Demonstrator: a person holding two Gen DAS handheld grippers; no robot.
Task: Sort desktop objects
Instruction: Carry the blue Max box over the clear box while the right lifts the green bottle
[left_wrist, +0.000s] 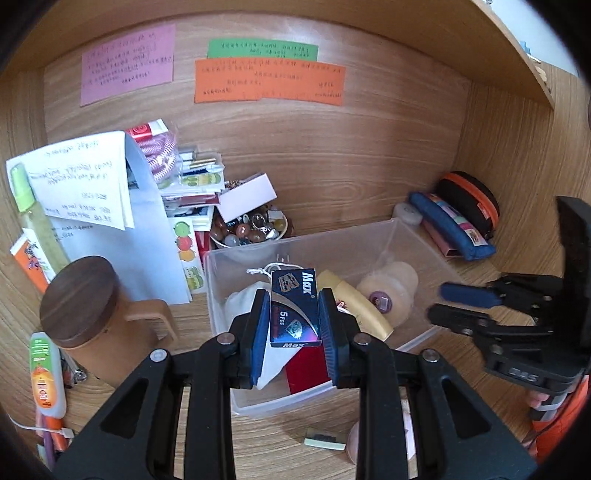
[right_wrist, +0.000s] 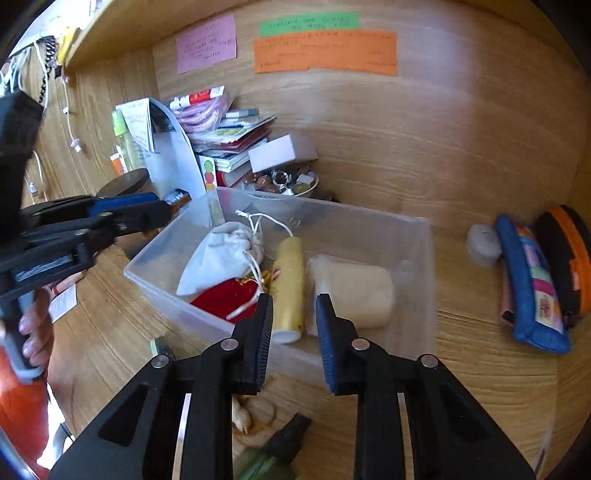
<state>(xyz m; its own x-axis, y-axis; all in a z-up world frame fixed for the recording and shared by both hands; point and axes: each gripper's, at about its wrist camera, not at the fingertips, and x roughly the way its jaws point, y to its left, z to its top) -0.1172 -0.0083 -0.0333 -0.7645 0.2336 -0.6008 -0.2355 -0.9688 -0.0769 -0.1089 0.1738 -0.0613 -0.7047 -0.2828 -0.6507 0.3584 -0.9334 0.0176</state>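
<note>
Two grippers work over a clear rectangular plastic bin (left_wrist: 413, 236) on the wooden desk. The left gripper (left_wrist: 294, 314) is clenched on a small dark blue "Max" razor-blade box (left_wrist: 294, 308), its blue pads pressing both sides, the box upright between the fingers above the bin. Beyond the fingertips, inside the bin, lie a white drawstring cloth pouch (right_wrist: 221, 254), a yellow plastic tube (right_wrist: 290, 284) and a cream cylindrical roll (right_wrist: 354, 295). The right gripper (right_wrist: 293, 314) grasps nothing; its narrowly parted fingers hang above the bin's near rim, the tube just ahead.
</note>
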